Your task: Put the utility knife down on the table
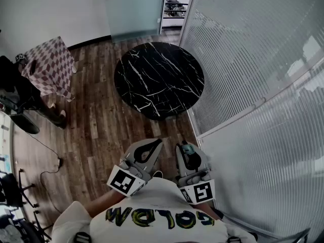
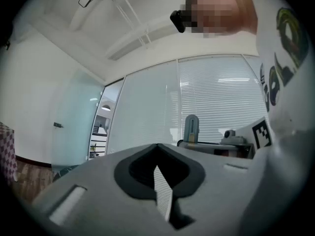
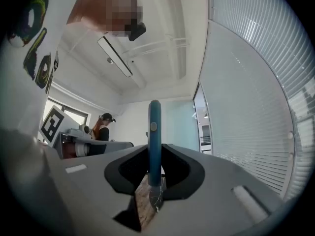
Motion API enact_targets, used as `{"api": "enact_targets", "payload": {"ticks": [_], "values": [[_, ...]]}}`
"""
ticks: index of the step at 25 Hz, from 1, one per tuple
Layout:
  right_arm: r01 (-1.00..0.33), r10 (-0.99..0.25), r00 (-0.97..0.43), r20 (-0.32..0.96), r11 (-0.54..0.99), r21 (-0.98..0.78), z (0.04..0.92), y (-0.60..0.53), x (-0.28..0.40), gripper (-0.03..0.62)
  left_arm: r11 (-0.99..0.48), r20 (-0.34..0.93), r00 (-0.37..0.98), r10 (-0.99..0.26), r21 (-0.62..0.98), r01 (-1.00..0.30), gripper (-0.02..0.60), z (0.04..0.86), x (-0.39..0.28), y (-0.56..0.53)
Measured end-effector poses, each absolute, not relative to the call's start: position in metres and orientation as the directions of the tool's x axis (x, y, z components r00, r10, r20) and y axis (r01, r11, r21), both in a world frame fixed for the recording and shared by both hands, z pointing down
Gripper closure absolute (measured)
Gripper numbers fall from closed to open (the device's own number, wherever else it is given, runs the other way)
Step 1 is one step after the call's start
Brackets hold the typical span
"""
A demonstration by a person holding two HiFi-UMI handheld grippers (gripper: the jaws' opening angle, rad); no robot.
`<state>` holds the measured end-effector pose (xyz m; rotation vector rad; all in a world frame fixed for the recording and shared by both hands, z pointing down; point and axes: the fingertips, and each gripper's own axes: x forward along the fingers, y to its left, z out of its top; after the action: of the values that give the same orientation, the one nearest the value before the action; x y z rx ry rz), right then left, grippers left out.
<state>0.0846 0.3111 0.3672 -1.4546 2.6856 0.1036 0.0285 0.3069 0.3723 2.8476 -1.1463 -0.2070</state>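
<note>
A blue utility knife (image 3: 154, 141) stands upright between the jaws of my right gripper (image 3: 152, 181), which is shut on it. In the head view its teal end (image 1: 188, 149) shows at the tip of the right gripper (image 1: 186, 151), held close to my chest. My left gripper (image 1: 153, 145) is beside it on the left, jaws together with nothing in them (image 2: 160, 181). The round black marble table (image 1: 158, 80) lies ahead and below, well clear of both grippers. From the left gripper view the knife (image 2: 191, 128) sticks up from the right gripper.
A glass wall with white blinds (image 1: 253, 59) runs along the right, close to the table. A checkered cloth-covered stand (image 1: 48, 67) and a person in black (image 1: 20, 92) are at the left. Wooden floor (image 1: 96, 130) with a cable (image 1: 50, 161) lies between.
</note>
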Motion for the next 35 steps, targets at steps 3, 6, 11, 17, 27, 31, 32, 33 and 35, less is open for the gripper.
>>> {"api": "enact_targets", "payload": {"ticks": [3,6,11,17,27,31,32,33,35], "values": [[-0.837,-0.832,-0.545,-0.106,0.548,0.004,0.364,0.313,0.093,0.522,-0.722,-0.092,0.716,-0.692,0.103,-0.685,0.58,0.375,0.034,0.308],[-0.831,-0.829,-0.548,-0.116,0.555,-0.04,0.362,0.315,0.106,0.52,-0.721,-0.078,0.717,-0.693,0.098,-0.686,0.58,0.375,0.044,0.309],[-0.828,-0.823,-0.555,-0.122,0.561,-0.018,0.353,0.319,0.129,0.52,-0.721,-0.055,0.721,-0.691,0.116,-0.683,0.58,0.375,0.07,0.313],[-0.813,-0.808,-0.577,-0.119,0.582,-0.01,0.354,0.327,0.143,0.52,-0.718,-0.09,0.713,-0.695,0.121,-0.685,0.58,0.367,0.097,0.322],[-0.812,-0.811,-0.576,-0.1,0.582,-0.041,0.376,0.312,0.152,0.52,-0.687,-0.051,0.688,-0.724,0.143,-0.712,0.58,0.39,0.092,0.305],[-0.814,-0.813,-0.576,-0.086,0.58,-0.036,0.386,0.292,0.145,0.52,-0.693,-0.052,0.695,-0.718,0.154,-0.704,0.58,0.399,0.086,0.283],[-0.815,-0.814,-0.574,-0.085,0.579,-0.035,0.387,0.284,0.143,0.52,-0.695,-0.053,0.697,-0.715,0.159,-0.701,0.58,0.401,0.084,0.275],[-0.816,-0.815,-0.573,-0.084,0.577,-0.033,0.387,0.276,0.139,0.52,-0.697,-0.055,0.699,-0.713,0.163,-0.699,0.58,0.402,0.082,0.266],[-0.816,-0.815,-0.574,-0.081,0.578,-0.027,0.387,0.257,0.13,0.52,-0.699,-0.058,0.701,-0.711,0.17,-0.695,0.58,0.404,0.076,0.247]]}}
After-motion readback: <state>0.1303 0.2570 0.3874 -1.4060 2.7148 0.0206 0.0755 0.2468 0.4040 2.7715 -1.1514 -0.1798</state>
